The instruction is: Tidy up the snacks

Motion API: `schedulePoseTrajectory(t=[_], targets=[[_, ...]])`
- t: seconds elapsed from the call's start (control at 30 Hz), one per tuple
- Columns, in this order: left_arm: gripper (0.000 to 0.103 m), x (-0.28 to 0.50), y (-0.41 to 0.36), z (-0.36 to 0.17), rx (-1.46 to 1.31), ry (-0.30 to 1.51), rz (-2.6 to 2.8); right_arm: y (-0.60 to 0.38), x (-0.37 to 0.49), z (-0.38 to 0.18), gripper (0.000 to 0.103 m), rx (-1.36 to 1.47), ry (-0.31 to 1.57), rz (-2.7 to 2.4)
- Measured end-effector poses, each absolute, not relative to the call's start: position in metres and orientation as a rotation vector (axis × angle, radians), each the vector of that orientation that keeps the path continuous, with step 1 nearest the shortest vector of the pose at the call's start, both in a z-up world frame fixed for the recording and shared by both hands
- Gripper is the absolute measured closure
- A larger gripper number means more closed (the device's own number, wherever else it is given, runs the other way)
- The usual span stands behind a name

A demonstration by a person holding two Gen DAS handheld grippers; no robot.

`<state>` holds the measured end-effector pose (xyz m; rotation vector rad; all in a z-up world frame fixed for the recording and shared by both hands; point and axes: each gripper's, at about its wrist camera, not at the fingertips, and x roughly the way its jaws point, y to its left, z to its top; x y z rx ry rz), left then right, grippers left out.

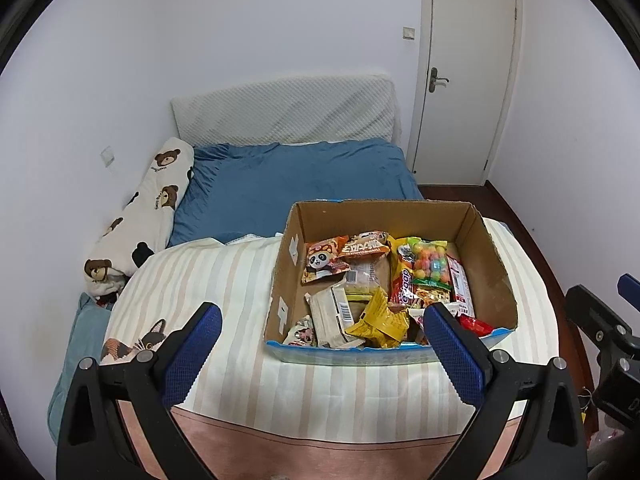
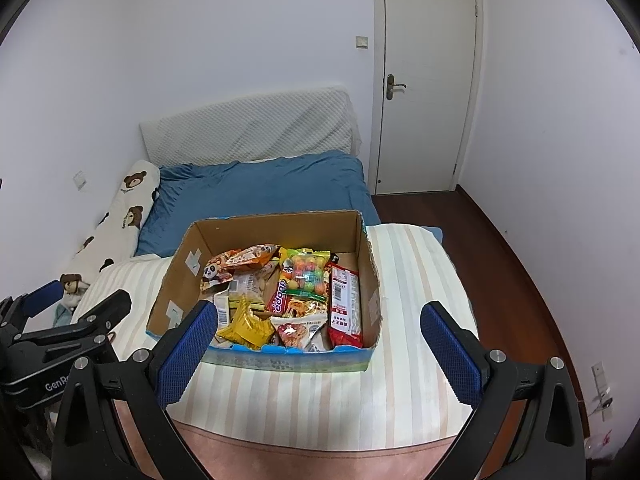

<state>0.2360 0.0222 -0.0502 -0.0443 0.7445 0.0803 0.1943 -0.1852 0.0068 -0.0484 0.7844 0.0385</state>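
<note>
Cardboard box [image 2: 362, 280], open top, on striped blanket [image 2: 416, 264] at near end of bed; low walls, so contents reachable from above w/o tipping.

Contents, all inside box, none seen on blanket:
- panda packet [image 1: 320, 262], far-left, lying flat.
- orange packet [image 1: 366, 246], just beside panda, far side.
- bag of coloured candy balls [image 2: 308, 274], centre, resting atop other packs.
- red "dap" pack [image 2: 280, 294], under/left of candy bag.
- long red-and-white pack [image 2: 346, 306], along right wall, lengthwise; fits the side.
- yellow crinkled wrapper [image 2: 246, 326], near-left, standing crumpled on the heap.
- white barcode pack [image 1: 332, 316], near-left, tilted.
Overlapping, mixed heap; right-far part of floor bare.

Left gripper [image 1: 322, 340]: jaws spread wide, nothing between pads; held back above near blanket edge, aimed at box front-left.
Right gripper [image 2: 320, 340]: jaws likewise wide apart, empty; centred on box front wall, straddling it in view. Both poised, not touching anything.

Status, judged: fits either snacks gathered in box already, or a jumble awaiting sorting; can't tell which.

Surroundings: blue duvet [image 1: 296, 184] beyond box, bear-print bolster [image 1: 144, 216] along left wall, white door [image 2: 428, 80] shut.
</note>
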Motion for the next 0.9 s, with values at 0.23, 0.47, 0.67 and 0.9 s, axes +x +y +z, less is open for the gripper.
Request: schedulePoseTrajectory(t=[0.23, 0.47, 0.67, 0.9], targets=[[0.000, 0.239, 0.020, -0.051, -0.035, 0.750, 0.069, -0.188, 0.198, 0.001, 0.000, -0.048, 0.796, 0.025], [0.000, 0.239, 0.018, -0.051, -0.035, 0.754, 0.063, -0.191, 0.194, 0.000, 0.000, -0.043, 0.797, 0.013], [0.000, 0.236, 0.018, -0.050, -0.039, 0.751, 0.057, -0.195, 0.192, -0.001, 0.000, -0.040, 0.798, 0.005], [0.000, 0.233, 0.016, -0.047, -0.036, 0.751, 0.052, -0.197, 0.191, -0.006, 0.000, -0.045, 0.814, 0.002]])
